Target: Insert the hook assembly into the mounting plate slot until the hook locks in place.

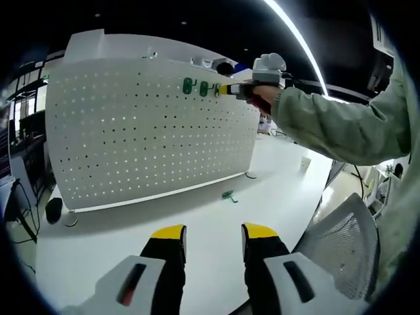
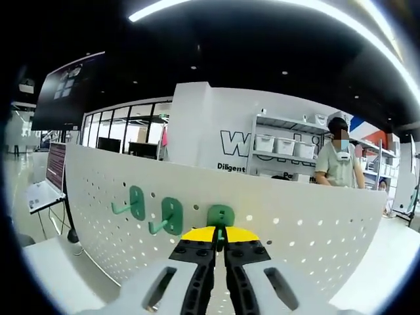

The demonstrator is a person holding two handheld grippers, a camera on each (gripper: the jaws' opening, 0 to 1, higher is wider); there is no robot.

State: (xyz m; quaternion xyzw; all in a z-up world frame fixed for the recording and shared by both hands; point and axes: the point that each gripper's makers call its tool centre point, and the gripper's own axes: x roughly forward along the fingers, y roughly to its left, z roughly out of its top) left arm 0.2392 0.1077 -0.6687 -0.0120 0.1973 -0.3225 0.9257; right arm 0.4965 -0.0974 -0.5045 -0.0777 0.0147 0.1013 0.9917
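White table (image 1: 275, 197), mesh chair (image 1: 341, 246), storage shelves (image 2: 282, 147) (bins on them), ceiling light strip (image 1: 298, 39), glazed partition (image 2: 121, 141).

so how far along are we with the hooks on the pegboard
Two green hooks already hang on the white pegboard. The right gripper is shut on a third hook, pressing it at the board; whether it has locked I cannot tell. One spare hook lies on the table. The left gripper is open over the table.
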